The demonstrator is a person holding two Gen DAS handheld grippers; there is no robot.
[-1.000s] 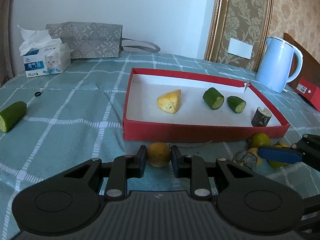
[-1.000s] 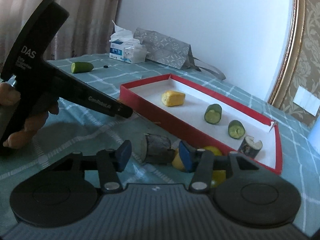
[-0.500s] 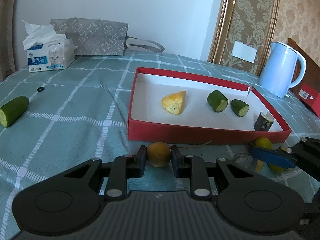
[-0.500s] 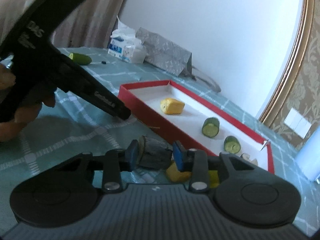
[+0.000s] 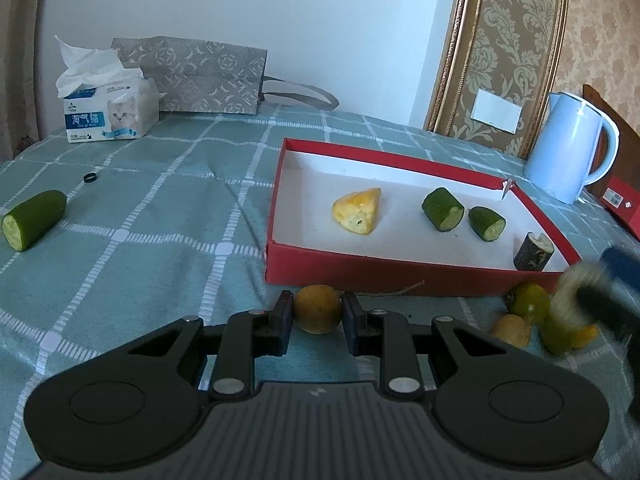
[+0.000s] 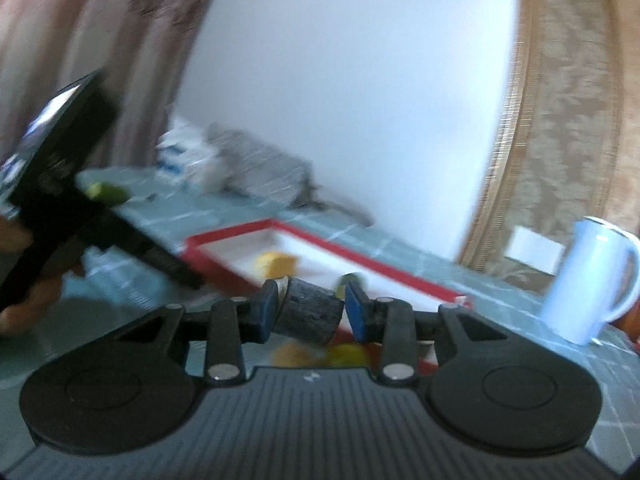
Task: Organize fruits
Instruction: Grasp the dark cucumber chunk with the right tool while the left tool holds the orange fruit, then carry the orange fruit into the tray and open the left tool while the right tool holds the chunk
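My left gripper (image 5: 316, 316) is shut on a small round yellow-brown fruit (image 5: 317, 309) that rests on the cloth just in front of the red box (image 5: 400, 276). My right gripper (image 6: 310, 308) is shut on a dark bark-skinned chunk (image 6: 310, 311), held clear of the table; this view is blurred. Inside the box lie a yellow piece (image 5: 357, 216), two cucumber pieces (image 5: 443, 209) (image 5: 487, 223) and another dark chunk (image 5: 534, 252). A few yellow-green fruits (image 5: 528, 308) sit by the box's right corner. A cucumber piece (image 5: 34, 220) lies alone at far left.
A tissue box (image 5: 110, 110) and a grey bag (image 5: 204, 76) stand at the back. A pale blue kettle (image 5: 568, 148) and a small red box (image 5: 624, 208) are at right. A black ring (image 5: 91, 177) lies on the checked cloth.
My right gripper closed on the dark chunk and lifted it off the table, swinging toward the box. The left gripper stayed put, still shut on the round fruit.
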